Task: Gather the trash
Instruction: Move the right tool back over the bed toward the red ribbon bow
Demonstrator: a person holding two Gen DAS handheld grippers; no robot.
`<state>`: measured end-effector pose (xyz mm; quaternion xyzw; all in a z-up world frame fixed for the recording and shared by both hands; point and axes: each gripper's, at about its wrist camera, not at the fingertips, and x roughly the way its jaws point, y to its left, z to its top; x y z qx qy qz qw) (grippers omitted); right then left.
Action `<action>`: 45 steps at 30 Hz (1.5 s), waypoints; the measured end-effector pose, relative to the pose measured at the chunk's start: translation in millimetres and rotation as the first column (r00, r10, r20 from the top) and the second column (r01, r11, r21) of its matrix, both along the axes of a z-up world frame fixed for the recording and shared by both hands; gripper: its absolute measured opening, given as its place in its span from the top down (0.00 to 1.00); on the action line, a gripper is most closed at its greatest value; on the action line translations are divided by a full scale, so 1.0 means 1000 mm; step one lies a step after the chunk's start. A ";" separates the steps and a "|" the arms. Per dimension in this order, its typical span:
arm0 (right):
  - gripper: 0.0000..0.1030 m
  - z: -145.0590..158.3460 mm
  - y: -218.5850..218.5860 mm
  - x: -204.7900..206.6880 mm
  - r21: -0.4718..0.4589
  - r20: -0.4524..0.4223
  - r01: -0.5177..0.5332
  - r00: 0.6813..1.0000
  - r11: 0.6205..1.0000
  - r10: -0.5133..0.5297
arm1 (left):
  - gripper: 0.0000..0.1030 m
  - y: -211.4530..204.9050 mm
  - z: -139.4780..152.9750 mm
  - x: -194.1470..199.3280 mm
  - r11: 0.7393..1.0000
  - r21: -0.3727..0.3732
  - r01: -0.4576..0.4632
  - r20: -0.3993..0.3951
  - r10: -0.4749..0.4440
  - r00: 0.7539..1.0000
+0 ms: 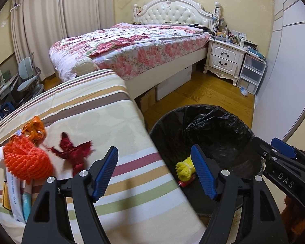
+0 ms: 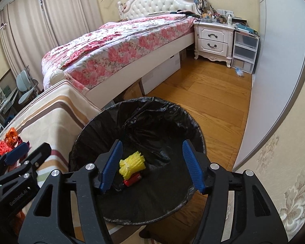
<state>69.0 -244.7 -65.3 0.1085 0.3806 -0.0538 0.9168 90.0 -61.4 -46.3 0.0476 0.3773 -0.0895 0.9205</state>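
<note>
Black bin liner (image 2: 103,126), yellow foam net (image 2: 132,165), striped cover (image 1: 103,109), floral quilt (image 1: 132,42).

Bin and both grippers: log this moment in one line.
left gripper open, empty | right gripper open over bin | in bin: yellow net, red scrap | on bed: orange net

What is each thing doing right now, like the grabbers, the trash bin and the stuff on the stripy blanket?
left gripper: open, empty
right gripper: open, empty, over the bin
trash bin: black liner, no lid
yellow foam net: lying in the bin
small red piece: in the bin, beside the net
orange foam net: on the blanket
dark red wrapper: on the blanket
orange wrapper: crumpled, on the blanket
</note>
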 end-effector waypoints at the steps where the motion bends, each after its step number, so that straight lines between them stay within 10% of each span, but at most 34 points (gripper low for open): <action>1: 0.42 -0.001 0.005 -0.001 0.004 -0.004 -0.007 1.000 1.000 0.007 | 0.30 0.006 0.001 -0.002 1.000 0.000 -0.007 0.000 0.007 1.000; 14: 0.42 -0.002 0.113 -0.023 0.019 -0.009 -0.241 0.970 0.970 0.241 | 0.30 0.115 0.010 -0.050 0.985 0.011 -0.174 0.008 0.174 0.985; 32: 0.44 0.005 0.272 -0.038 -0.013 -0.045 -0.561 0.828 0.828 0.560 | 0.30 0.270 -0.004 -0.103 0.879 0.003 -0.476 -0.039 0.476 0.879; 45: 0.44 0.011 0.280 -0.006 -0.059 -0.039 -0.525 0.851 0.849 0.523 | 0.30 0.283 -0.007 -0.100 0.876 -0.013 -0.482 -0.048 0.481 0.875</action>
